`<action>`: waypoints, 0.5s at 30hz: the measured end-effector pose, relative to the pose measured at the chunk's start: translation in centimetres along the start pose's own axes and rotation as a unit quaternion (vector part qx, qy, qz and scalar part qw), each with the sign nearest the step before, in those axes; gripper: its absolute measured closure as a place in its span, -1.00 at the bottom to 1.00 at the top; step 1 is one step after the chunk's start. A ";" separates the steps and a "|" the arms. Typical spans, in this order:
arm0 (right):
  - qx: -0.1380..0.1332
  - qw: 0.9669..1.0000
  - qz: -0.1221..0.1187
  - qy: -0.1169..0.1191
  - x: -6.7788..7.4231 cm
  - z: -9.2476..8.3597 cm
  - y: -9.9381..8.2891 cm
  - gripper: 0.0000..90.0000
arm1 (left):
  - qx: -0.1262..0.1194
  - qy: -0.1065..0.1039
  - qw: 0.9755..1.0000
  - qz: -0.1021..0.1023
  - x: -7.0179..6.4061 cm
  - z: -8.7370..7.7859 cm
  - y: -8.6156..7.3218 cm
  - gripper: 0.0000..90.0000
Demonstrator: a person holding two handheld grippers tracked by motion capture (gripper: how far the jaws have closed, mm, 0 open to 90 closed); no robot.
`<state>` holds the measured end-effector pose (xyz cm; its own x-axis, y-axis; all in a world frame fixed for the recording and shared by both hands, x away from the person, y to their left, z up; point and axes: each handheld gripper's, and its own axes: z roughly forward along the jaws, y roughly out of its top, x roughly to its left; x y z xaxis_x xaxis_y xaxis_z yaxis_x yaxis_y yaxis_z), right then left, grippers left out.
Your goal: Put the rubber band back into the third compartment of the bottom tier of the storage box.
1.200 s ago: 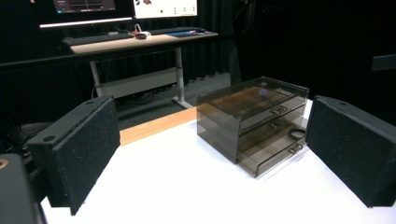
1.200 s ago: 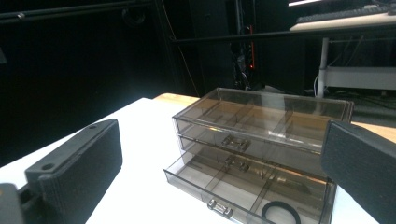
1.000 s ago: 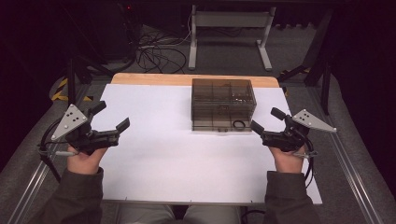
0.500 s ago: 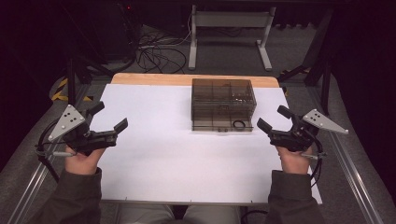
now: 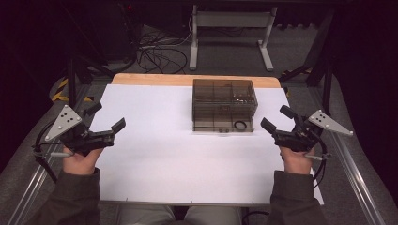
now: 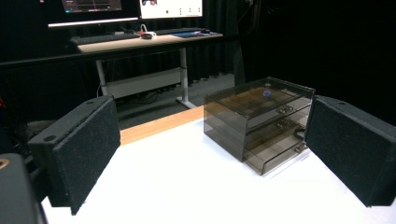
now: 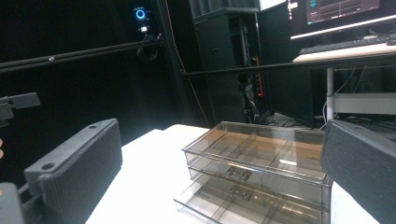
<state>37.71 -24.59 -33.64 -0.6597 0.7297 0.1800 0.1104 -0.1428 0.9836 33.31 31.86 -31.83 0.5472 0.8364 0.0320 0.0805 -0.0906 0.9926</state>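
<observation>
Both hands have drifted slightly outward, each claw (left (image 5: 109, 119), right (image 5: 277, 118)) spread empty, flanking the smoky translucent plastic two-drawer box (image 5: 224, 104) upper centre on the white counter (image 5: 155, 159), likely about to reach its partly open bottom drawer (image 5: 224, 125).

High view: overhead from near side, facing forward-down.
Left gripper view: low, far left, facing right.
Right gripper view: low, right, facing left.
Shared: drawer box (image 5: 224, 104).

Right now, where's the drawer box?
In the high view the smoky clear drawer box sits on the white table, right of centre toward the far edge, nearer the right gripper, its bottom drawer slightly open.
</observation>
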 end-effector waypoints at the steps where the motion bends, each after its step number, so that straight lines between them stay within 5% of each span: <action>1: 0.000 1.000 0.001 -0.001 0.0 0.0 0.0 -1.00 | -0.001 0.000 1.000 -0.001 0.0 0.0 0.0 -0.90; 15: 0.002 1.000 -0.002 -0.009 -0.2 -0.1 -0.1 -1.00 | -0.001 -0.001 1.000 0.000 0.1 -0.1 0.0 -0.90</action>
<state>37.75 -24.83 -33.80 -0.6473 0.7417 0.1758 0.1108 -0.1367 0.9844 33.30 31.96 -31.82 0.5494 0.8350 0.0311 0.0787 -0.0887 0.9929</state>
